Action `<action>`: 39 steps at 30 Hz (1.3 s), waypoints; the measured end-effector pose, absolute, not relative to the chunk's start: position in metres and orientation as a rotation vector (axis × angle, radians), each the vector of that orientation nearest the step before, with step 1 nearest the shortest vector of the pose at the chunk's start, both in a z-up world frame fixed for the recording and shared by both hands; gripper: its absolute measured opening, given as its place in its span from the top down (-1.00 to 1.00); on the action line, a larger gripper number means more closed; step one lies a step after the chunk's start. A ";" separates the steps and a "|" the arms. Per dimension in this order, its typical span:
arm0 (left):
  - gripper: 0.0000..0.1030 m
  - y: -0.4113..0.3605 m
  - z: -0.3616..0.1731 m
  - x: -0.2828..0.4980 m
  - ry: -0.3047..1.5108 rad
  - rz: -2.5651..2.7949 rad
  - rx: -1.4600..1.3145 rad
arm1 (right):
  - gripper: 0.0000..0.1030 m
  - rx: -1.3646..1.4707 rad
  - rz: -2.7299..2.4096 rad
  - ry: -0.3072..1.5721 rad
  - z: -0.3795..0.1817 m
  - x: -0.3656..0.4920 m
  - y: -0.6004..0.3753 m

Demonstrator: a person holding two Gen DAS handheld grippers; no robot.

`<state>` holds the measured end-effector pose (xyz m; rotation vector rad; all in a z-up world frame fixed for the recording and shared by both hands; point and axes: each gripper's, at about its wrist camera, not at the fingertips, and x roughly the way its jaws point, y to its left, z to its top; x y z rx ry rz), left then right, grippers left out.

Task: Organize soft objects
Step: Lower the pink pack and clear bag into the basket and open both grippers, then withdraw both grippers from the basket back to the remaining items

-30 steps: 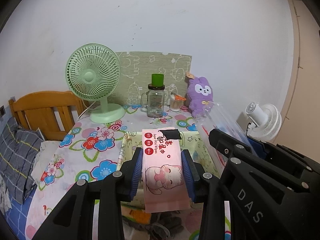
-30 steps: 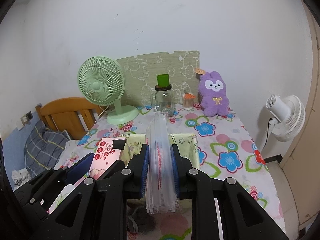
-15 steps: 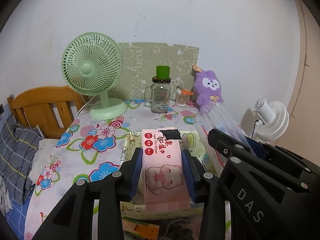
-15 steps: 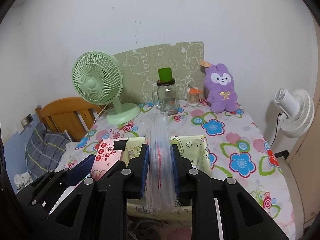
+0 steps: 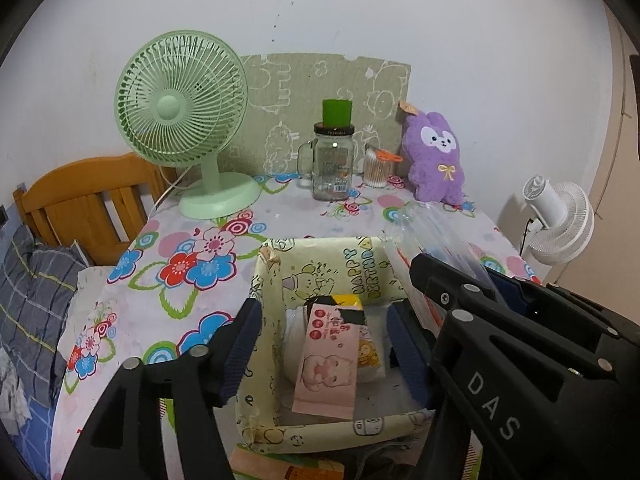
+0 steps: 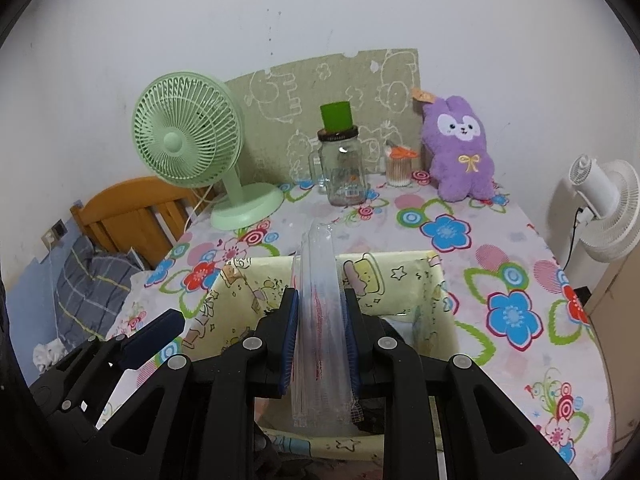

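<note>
Pink wet-wipes pack lies in the yellow cartoon-print box, left gripper spread wide around it, untouching; right gripper clamps a clear plastic bag stack above the box.

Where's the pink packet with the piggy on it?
In the left wrist view, the pink wet-wipes packet lies inside the yellow cartoon-print box, between the open left tongs, atop a white pack.

Even, soft indoor light we see in both wrist views, faint shadow behind the green fan on the wall ahead, small glint on the glass jar, strong fisheye bending (black corners), near fingers slightly soft.
</note>
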<state>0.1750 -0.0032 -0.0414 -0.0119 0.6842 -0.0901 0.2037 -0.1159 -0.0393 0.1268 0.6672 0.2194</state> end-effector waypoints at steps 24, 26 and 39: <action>-0.80 0.009 -0.046 0.165 0.708 -0.062 0.002 | -0.17 0.056 0.194 0.706 -0.051 0.204 -0.102; -0.81 0.010 -0.044 0.162 0.700 -0.061 0.001 | -0.34 0.065 0.195 0.694 -0.048 0.200 -0.105; -0.95 0.006 -0.025 0.136 0.638 -0.087 0.006 | -0.57 0.051 0.164 0.644 -0.028 0.173 -0.113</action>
